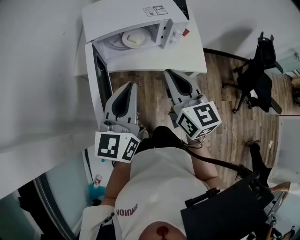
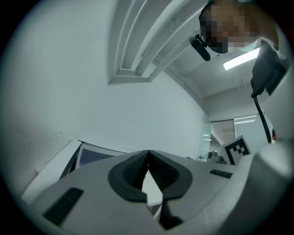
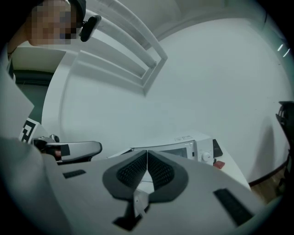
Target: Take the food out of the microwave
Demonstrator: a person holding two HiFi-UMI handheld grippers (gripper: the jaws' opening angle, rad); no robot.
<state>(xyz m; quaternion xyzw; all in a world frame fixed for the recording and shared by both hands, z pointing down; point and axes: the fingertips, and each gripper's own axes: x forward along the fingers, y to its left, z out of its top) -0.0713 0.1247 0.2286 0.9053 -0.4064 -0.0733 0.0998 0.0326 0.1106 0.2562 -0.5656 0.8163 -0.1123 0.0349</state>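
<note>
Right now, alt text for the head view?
Open white microwave on a white table, its door swung left, with a plate of pale food inside. The left gripper and right gripper, both shut and empty, sit side by side short of the opening, above a wood floor.

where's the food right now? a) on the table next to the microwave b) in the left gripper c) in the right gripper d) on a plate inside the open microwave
D: the head view shows the pale food on its plate inside the microwave, whose door is swung open; the left gripper and right gripper are shut and empty.
</note>
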